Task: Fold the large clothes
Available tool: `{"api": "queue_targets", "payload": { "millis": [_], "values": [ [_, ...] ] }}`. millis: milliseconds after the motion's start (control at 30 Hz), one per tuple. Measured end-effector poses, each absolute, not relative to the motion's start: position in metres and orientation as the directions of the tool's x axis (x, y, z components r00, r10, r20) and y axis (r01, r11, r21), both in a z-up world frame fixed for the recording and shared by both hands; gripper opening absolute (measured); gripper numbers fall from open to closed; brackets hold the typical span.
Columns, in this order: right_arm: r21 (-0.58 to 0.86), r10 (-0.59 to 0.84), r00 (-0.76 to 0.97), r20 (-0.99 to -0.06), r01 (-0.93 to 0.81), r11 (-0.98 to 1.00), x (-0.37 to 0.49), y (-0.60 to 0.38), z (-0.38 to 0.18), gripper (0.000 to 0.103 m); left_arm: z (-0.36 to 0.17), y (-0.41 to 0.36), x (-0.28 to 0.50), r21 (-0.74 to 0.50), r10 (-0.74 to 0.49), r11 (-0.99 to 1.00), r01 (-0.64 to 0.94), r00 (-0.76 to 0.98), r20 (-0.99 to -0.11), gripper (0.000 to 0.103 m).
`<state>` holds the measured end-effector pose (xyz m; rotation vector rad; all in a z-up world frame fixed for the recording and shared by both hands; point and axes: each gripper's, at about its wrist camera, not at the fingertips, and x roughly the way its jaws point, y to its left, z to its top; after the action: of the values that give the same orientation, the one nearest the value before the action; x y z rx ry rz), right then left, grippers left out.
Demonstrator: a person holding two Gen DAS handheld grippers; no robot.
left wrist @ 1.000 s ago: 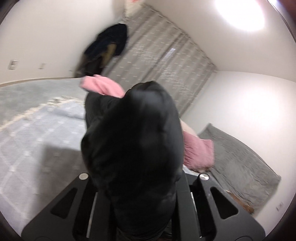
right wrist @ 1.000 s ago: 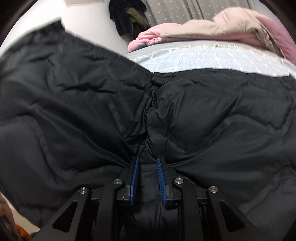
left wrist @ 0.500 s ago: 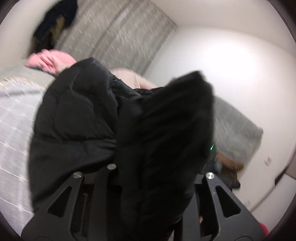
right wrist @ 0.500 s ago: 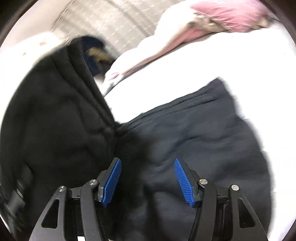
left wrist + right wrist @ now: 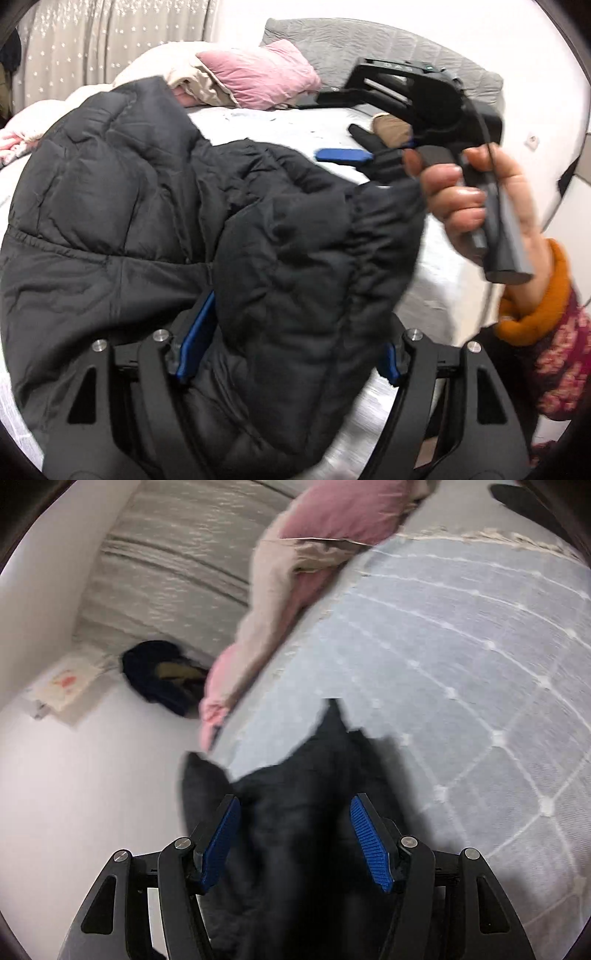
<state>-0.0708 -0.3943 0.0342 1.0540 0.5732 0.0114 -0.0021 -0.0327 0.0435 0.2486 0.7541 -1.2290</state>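
Both tools are standing with jaws spread, having just been opening: the left tool [image 5: 288, 354] with the black puffer jacket [image 5: 147, 206] bulging loosely between its blue pads, the right tool [image 5: 295, 842] with a dark fold of jacket lying between its pads, untouched. Beyond both, the jacket is spreading over the bed [image 5: 461, 672], with a pink pillow [image 5: 258, 74] far ahead.

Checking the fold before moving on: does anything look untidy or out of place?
Yes. The black puffer jacket lies bunched on the bed, one part draped over the left gripper, whose jaws have just been opening; not a flat fold.
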Motion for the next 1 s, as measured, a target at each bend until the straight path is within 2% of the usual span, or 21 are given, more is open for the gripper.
{"api": "queue_targets", "payload": {
  "millis": [100, 200, 300, 367, 633, 667, 733, 767, 833, 1000],
  "values": [
    [0.825, 0.338, 0.847, -0.411, 0.188, 0.533, -0.06, -0.366, 0.049, 0.063, 0.065, -0.008, -0.026, -0.253, -0.797, 0.266, 0.93, 0.065, -0.601, 0.076],
    [0.8, 0.362, 0.814, -0.453, 0.192, 0.568, -0.059, -0.351, 0.054, 0.063, 0.085, 0.023, -0.034, -0.257, -0.844, 0.216, 0.942, 0.048, -0.535, 0.078],
    [0.794, 0.37, 0.783, -0.5, 0.244, 0.556, -0.068, -0.352, 0.044, 0.063, 0.1, 0.056, -0.034, -0.26, -0.883, 0.224, 0.939, 0.083, -0.462, 0.081],
    [0.809, 0.379, 0.771, -0.512, 0.284, 0.515, -0.065, -0.355, 0.034, 0.063, 0.104, 0.072, -0.025, -0.258, -0.88, 0.293, 0.921, 0.154, -0.449, 0.081],
    [0.75, 0.312, 0.738, -0.598, 0.378, 0.543, -0.047, -0.35, 0.029, 0.062, 0.072, 0.086, 0.045, -0.323, -0.73, 0.631, 0.706, 0.4, -0.554, 0.081],
    [0.734, 0.301, 0.731, -0.612, 0.384, 0.56, -0.042, -0.348, 0.028, 0.06, 0.068, 0.085, 0.049, -0.333, -0.721, 0.647, 0.686, 0.41, -0.558, 0.08],
    [0.699, 0.288, 0.707, -0.646, 0.397, 0.595, -0.025, -0.347, 0.019, 0.046, 0.061, 0.082, 0.055, -0.363, -0.73, 0.64, 0.677, 0.387, -0.564, 0.076],
    [0.687, 0.292, 0.693, -0.66, 0.399, 0.607, -0.014, -0.348, 0.012, 0.043, 0.057, 0.077, 0.053, -0.371, -0.734, 0.631, 0.681, 0.37, -0.57, 0.076],
    [0.688, 0.316, 0.68, -0.662, 0.383, 0.616, 0.002, -0.351, -0.003, 0.038, 0.05, 0.057, 0.047, -0.338, -0.725, 0.626, 0.703, 0.363, -0.586, 0.076],
    [0.697, 0.334, 0.682, -0.651, 0.363, 0.618, 0.012, -0.36, -0.01, 0.039, 0.048, 0.036, 0.032, -0.232, -0.686, 0.625, 0.745, 0.383, -0.619, 0.076]
  ]
}}
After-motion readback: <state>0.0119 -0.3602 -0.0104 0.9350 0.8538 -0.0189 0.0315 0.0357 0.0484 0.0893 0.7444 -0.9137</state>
